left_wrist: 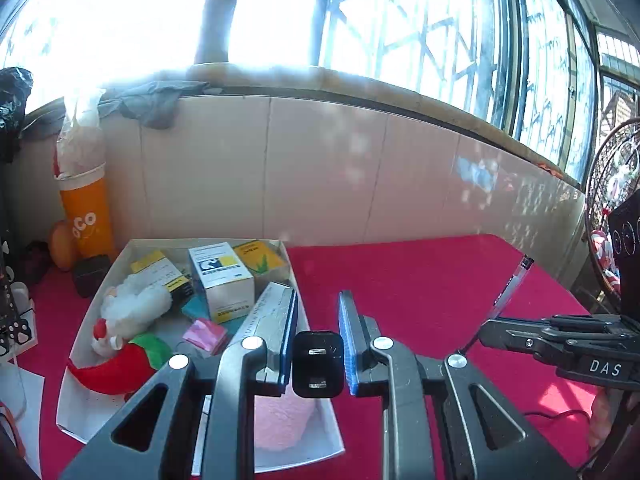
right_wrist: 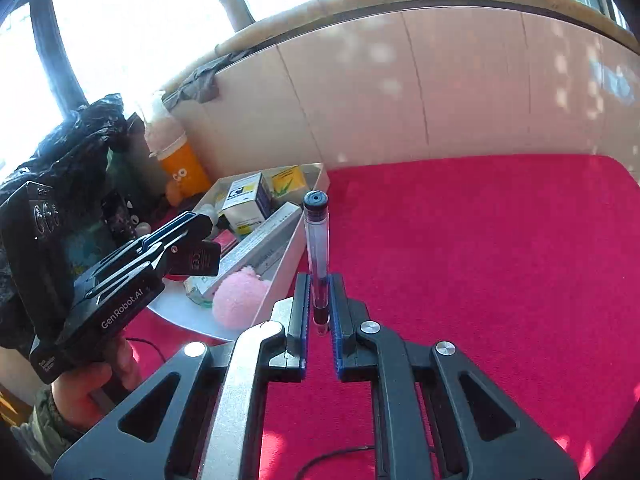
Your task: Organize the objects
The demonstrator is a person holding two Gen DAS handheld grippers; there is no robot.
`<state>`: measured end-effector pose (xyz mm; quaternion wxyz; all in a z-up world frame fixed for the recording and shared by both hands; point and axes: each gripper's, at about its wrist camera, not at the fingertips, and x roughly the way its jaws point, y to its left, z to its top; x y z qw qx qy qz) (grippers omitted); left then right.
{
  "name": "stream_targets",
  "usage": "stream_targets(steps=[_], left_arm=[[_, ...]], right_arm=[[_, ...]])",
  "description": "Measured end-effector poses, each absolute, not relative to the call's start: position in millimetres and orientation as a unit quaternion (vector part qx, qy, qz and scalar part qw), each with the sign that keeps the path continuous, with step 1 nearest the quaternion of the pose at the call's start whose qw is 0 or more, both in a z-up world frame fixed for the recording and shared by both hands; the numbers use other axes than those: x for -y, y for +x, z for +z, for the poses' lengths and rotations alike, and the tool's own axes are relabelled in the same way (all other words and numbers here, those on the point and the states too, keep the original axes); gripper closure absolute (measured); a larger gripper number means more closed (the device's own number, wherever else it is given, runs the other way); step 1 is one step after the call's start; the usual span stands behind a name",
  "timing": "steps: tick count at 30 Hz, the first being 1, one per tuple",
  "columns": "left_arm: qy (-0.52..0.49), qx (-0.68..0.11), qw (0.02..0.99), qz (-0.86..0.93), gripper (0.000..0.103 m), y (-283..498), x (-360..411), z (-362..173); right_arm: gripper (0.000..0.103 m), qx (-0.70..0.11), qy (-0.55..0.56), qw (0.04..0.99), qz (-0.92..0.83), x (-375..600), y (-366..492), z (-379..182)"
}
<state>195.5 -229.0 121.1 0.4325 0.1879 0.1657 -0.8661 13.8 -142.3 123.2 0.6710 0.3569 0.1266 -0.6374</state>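
My left gripper [left_wrist: 318, 312] is shut on a black plug adapter [left_wrist: 318, 364], its two prongs facing the camera, held above the right edge of the white box [left_wrist: 76, 354]. In the right wrist view the left gripper [right_wrist: 188, 236] holds the adapter [right_wrist: 200, 258] over the box [right_wrist: 280, 268]. My right gripper [right_wrist: 319, 296] is shut on a clear pen [right_wrist: 317, 240] with a dark cap, standing upright above the red cloth. The pen [left_wrist: 512, 284] also shows in the left wrist view, held by the right gripper [left_wrist: 486, 330].
The white box holds medicine cartons [left_wrist: 222, 276], a Santa plush [left_wrist: 120, 340], a pink fluffy thing [left_wrist: 280, 420] and a pink packet [left_wrist: 206, 332]. An orange cup [left_wrist: 86, 216] and a black bag [right_wrist: 68, 140] stand left of it. A red cloth [right_wrist: 480, 260] covers the table; a fan [left_wrist: 612, 200] stands right.
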Motion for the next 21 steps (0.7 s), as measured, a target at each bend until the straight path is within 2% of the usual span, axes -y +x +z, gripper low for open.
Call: stream_targets(steps=[6, 7, 8, 9, 10, 12, 15, 16, 19, 21], left_arm=[[0.196, -0.23, 0.531, -0.792, 0.081, 269, 308, 112], [0.206, -0.238, 0.539, -0.781, 0.068, 272, 318, 108], [0.216, -0.244, 0.544, -0.773, 0.033, 273, 327, 104], [0.219, -0.247, 0.548, -0.768, 0.014, 274, 331, 98], [0.219, -0.243, 0.553, -0.767, 0.0, 275, 331, 94], [0.225, -0.235, 0.551, -0.768, 0.0, 276, 329, 89], [0.211, -0.25, 0.543, -0.774, 0.0, 285, 328, 85], [0.204, -0.257, 0.537, -0.777, 0.0, 290, 326, 87], [0.178, -0.26, 0.521, -0.794, 0.0, 318, 308, 97], [0.154, -0.259, 0.516, -0.802, 0.0, 344, 291, 105]], right_arm=[[0.095, -0.168, 0.39, 0.722, -0.546, 235, 103, 110], [0.094, -0.18, 0.403, 0.72, -0.535, 255, 112, 101], [0.093, -0.188, 0.413, 0.706, -0.544, 270, 117, 92], [0.091, -0.191, 0.419, 0.69, -0.559, 280, 118, 84], [0.091, -0.183, 0.428, 0.679, -0.568, 284, 114, 78], [0.089, -0.151, 0.441, 0.672, -0.576, 274, 100, 74], [0.073, -0.141, 0.419, 0.666, -0.601, 248, 82, 81], [0.071, -0.141, 0.406, 0.671, -0.604, 237, 80, 84], [0.064, -0.166, 0.368, 0.716, -0.57, 212, 92, 92], [0.064, -0.192, 0.345, 0.755, -0.523, 198, 118, 94]])
